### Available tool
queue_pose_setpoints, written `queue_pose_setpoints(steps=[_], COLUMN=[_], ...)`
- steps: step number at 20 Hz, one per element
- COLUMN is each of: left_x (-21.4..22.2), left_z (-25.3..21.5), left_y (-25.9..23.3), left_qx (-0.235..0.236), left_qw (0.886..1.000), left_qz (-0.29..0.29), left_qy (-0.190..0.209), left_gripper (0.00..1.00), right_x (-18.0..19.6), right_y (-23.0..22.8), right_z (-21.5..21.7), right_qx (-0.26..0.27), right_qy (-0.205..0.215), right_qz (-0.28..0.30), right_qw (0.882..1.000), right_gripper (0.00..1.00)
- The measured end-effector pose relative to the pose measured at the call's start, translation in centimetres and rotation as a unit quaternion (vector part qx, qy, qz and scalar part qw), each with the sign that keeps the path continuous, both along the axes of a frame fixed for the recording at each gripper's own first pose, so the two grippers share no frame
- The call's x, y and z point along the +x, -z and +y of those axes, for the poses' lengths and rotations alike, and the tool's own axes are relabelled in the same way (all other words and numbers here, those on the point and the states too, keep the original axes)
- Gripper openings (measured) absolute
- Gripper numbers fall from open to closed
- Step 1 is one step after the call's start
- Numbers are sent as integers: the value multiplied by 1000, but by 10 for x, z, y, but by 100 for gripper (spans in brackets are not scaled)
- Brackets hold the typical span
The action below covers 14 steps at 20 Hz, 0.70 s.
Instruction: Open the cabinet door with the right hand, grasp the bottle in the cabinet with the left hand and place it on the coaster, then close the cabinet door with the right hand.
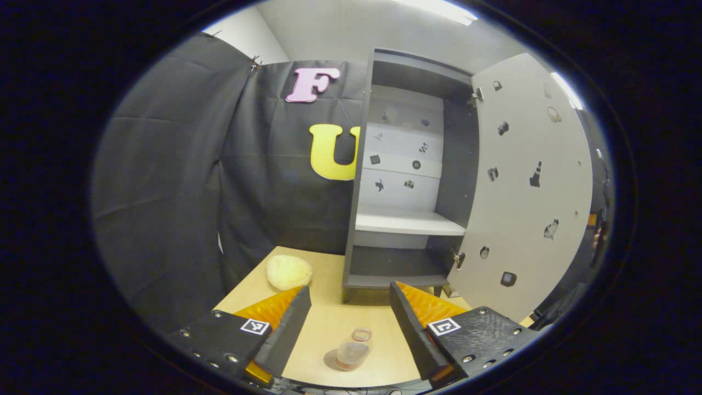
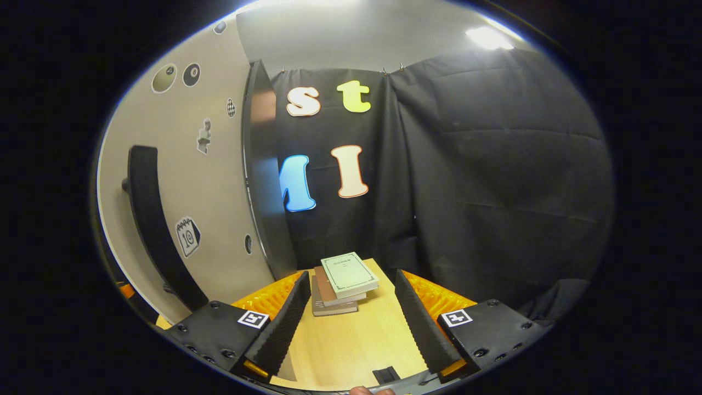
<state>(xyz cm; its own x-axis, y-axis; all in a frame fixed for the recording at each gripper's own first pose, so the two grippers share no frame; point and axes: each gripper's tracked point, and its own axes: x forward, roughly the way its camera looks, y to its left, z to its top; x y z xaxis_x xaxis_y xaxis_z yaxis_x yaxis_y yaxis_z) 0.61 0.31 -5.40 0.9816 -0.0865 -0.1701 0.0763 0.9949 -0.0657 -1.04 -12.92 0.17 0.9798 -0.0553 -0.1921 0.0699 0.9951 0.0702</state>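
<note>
Left gripper (image 1: 350,321) is spread, holding nothing — bottle (image 1: 352,350) stands on the coaster (image 1: 331,361) at 6 o'clock between its fingers, so the placing looks done. Right gripper (image 2: 349,318) is also spread, empty, over the table (image 2: 356,340); door handle (image 2: 156,225) sits at its 9 o'clock. Risk: the cabinet door (image 1: 526,186) is wide open — a glancing push could slip off the handle or rock the cabinet (image 1: 406,181) and topple the bottle.

My right claw (image 2: 351,318) hangs over the wooden table (image 2: 356,345) with its fingers spread wide and nothing between them. Just ahead lies a small stack of books (image 2: 343,282), the top one pale green and skewed. To my left stands the cabinet door (image 2: 181,181), swung open, stickers dotted over it, its long dark handle (image 2: 156,225) facing me
</note>
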Motion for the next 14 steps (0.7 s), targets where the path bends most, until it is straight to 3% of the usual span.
queue_pose_setpoints(steps=[1, 4, 6, 7, 14], left_x=[0, -1, -3, -5, -18], left_z=[1, 2, -8, -10, -9], left_y=[-11, -29, -35, -39, -51], left_qx=[10, 39, 21, 14, 18], left_qw=[1000, 999, 1000, 1000, 1000], left_qz=[-4, -13, -11, -13, -21], left_qy=[-3, -7, -2, -2, -5], left_gripper=[87, 86, 87, 87, 87], right_x=[0, -3, -4, -5, -13], right_y=[-7, -32, -47, -53, -76], right_z=[5, 17, 25, 31, 57], right_qx=[9, 25, 32, 36, 35], right_qy=[-8, -31, -49, -58, -104], right_qz=[-2, -17, -26, -28, -46], right_qw=[1000, 999, 998, 997, 993], right_gripper=[93, 93, 93, 98, 98])
